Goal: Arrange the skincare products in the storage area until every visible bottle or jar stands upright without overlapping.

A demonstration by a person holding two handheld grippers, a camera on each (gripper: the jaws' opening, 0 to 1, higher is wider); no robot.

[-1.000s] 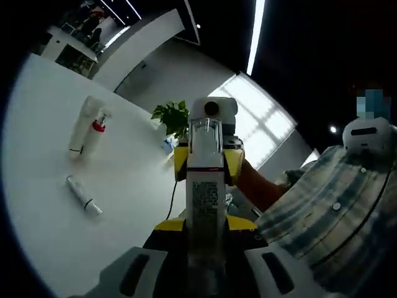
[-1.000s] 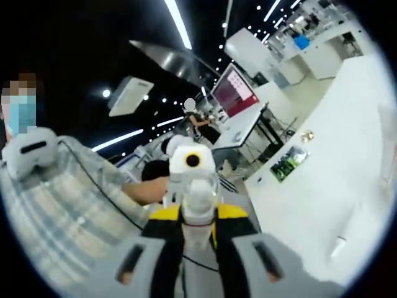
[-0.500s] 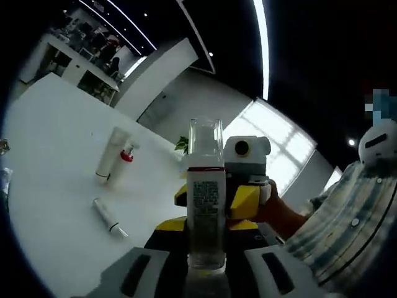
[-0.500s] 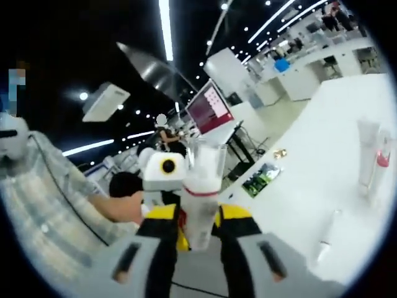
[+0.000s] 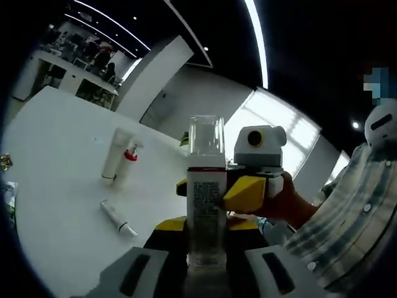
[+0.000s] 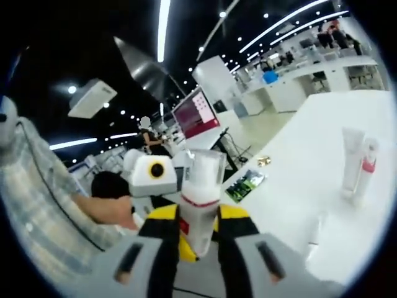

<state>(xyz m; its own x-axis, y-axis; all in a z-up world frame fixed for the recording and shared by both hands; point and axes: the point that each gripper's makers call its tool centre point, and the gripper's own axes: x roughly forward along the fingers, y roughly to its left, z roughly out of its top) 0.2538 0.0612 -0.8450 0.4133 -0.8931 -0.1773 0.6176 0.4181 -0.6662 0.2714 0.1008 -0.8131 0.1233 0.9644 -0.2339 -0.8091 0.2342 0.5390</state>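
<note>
A white bottle (image 5: 205,211) with a clear cap and a red band stands upright between my left gripper's (image 5: 205,226) jaws, its printed label facing the camera. My right gripper (image 5: 248,189) reaches in from the right, its yellow jaws against the bottle's middle. In the right gripper view the same bottle (image 6: 198,208) sits between my right gripper's (image 6: 198,217) jaws, with my left gripper (image 6: 149,177) just behind it on the left. On the white table (image 5: 56,205), a white tube (image 5: 113,155) and a red-collared pump bottle (image 5: 128,162) stand together. A slim tube (image 5: 118,217) lies flat.
A person in a checked shirt (image 5: 353,223) holds the grippers. In the right gripper view the white tube (image 6: 350,161), the pump bottle (image 6: 366,167) and the slim tube (image 6: 313,231) are at the right. A green packet (image 6: 245,184) and a small gold item (image 6: 265,160) lie further back.
Both views have swung, so the table things sit differently in frame. The right gripper has shifted right of the bottle in the left gripper view. The bottle stays gripped.
</note>
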